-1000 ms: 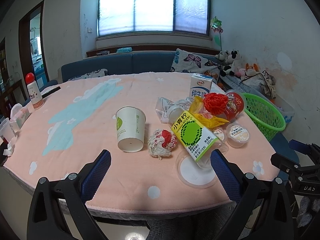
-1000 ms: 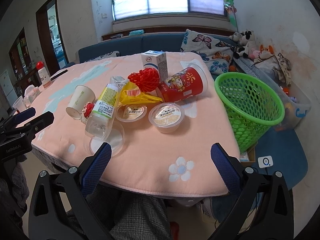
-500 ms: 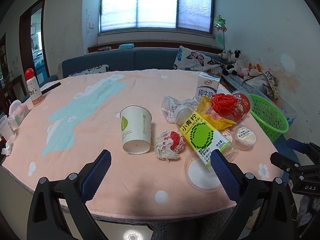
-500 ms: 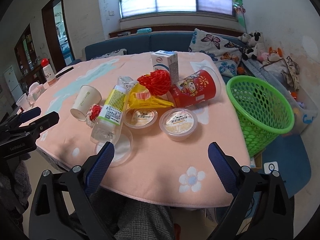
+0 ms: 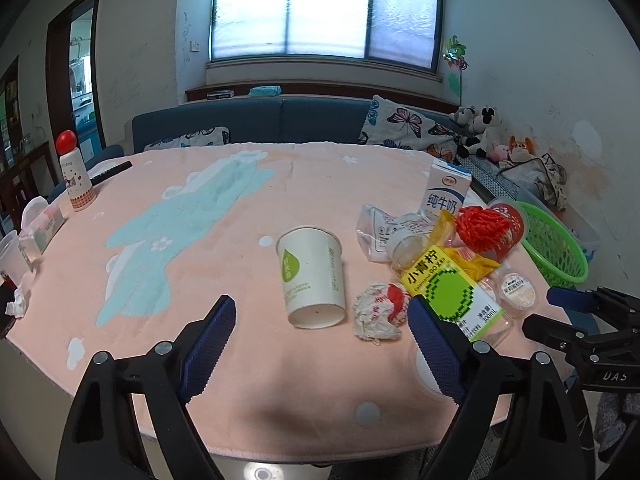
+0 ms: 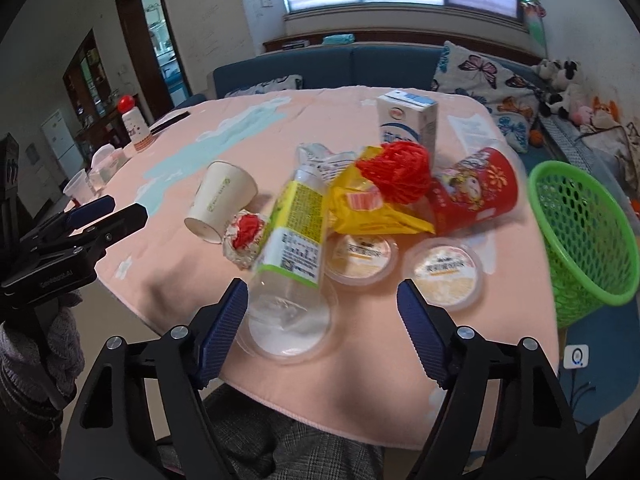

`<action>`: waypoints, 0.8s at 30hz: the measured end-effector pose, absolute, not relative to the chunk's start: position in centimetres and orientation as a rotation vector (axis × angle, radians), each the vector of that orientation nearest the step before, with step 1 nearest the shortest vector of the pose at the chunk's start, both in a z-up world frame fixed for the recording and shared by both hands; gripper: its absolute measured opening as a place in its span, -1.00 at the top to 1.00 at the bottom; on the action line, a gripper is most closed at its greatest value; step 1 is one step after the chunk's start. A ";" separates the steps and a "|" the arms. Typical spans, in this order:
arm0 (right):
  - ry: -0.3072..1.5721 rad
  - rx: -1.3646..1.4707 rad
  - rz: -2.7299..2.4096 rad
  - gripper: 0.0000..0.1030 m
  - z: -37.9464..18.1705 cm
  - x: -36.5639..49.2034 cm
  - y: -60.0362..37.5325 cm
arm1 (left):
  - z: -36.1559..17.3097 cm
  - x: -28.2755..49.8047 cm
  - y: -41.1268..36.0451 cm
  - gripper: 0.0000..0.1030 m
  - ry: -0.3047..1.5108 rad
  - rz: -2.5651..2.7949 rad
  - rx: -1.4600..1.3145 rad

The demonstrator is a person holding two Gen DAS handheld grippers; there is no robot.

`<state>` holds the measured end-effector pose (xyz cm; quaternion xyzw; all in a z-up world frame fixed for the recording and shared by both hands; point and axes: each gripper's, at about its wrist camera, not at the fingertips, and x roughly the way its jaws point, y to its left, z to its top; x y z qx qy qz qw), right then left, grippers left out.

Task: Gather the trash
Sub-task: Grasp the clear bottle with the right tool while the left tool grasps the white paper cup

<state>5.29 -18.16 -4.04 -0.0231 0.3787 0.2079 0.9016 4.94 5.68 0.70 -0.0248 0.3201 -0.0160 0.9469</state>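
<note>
both grippers, left (image 5: 320, 322) and right (image 6: 322, 306), were held over the bench (image 5: 240, 380), fingers apart but just narrowed, nothing gripped; the bottle (image 6: 294, 236) lay ahead.

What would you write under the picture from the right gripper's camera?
Open right gripper nearing a clear bottle among table trash, green basket beside.

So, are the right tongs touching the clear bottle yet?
Cannot tell. In the right wrist view the right tongs stand open around the clear bottle's base, but its left pad overlaps the plastic, hiding any gap.
</note>
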 end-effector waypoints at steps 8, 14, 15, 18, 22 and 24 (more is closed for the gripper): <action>0.857 -0.031 0.516 -0.38 -4.3 8.4 -15.4 | 0.5 6.3 7.1 -0.55 0.664 -0.031 -0.060; 0.909 -0.007 0.540 -0.29 -4.8 10.3 -14.6 | 0.2 7.4 8.0 -0.55 0.671 -0.036 -0.069; 0.917 -0.002 0.544 -0.28 -4.9 10.7 -14.6 | 0.2 7.6 8.1 -0.55 0.674 -0.040 -0.074; 0.941 0.013 0.550 -0.27 -5.4 11.6 -14.5 | -0.2 8.4 8.4 -0.52 0.689 -0.054 -0.083; 0.973 0.036 0.544 -0.26 -6.2 13.1 -14.6 | -0.6 9.2 8.4 -0.51 0.702 -0.060 -0.072; 0.986 0.055 0.549 -0.26 -6.4 13.5 -14.6 | -0.9 9.7 8.4 -0.51 0.713 -0.065 -0.073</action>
